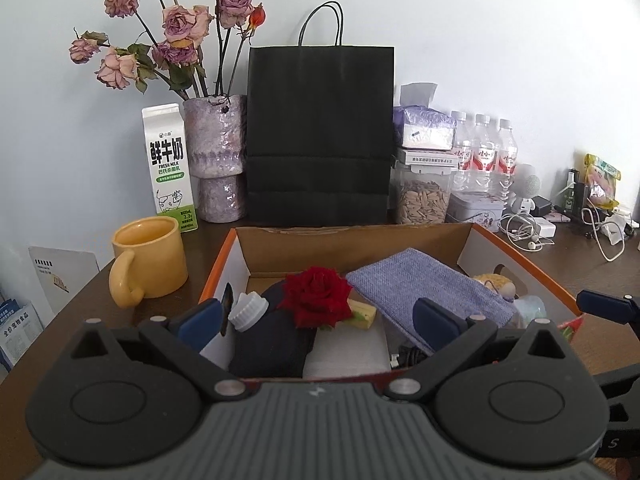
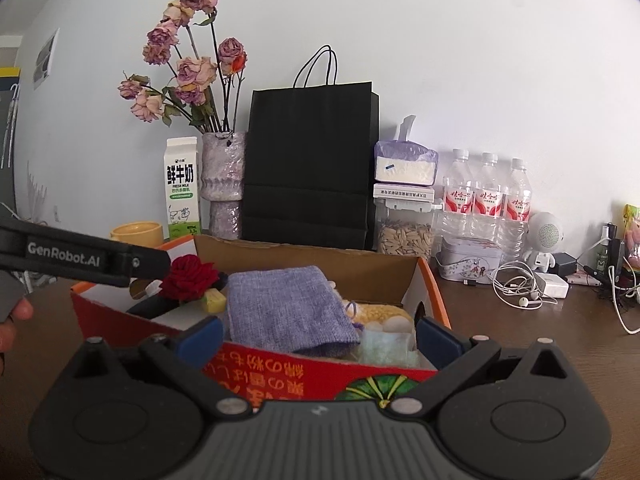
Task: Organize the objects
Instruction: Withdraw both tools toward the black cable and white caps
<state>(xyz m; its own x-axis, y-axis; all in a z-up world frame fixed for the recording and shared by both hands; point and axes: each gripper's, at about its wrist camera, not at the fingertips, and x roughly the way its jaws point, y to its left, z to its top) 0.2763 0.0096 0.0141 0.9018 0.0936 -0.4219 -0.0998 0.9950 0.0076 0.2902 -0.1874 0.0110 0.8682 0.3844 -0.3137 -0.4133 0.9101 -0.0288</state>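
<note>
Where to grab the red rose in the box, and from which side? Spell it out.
Probably with the left gripper, from above on the near side. Take the red rose low, under its bloom; it lies atop the dark bundle in the box, petals up, so squeezing the head would crush it.

I see soft, even daylight on the pale wall behind the black paper bag (image 1: 319, 132), brightest to its right where detail washes out. Shadows stay faint. Both fisheye views bend and darken at the corners; focus is slightly soft.
</note>
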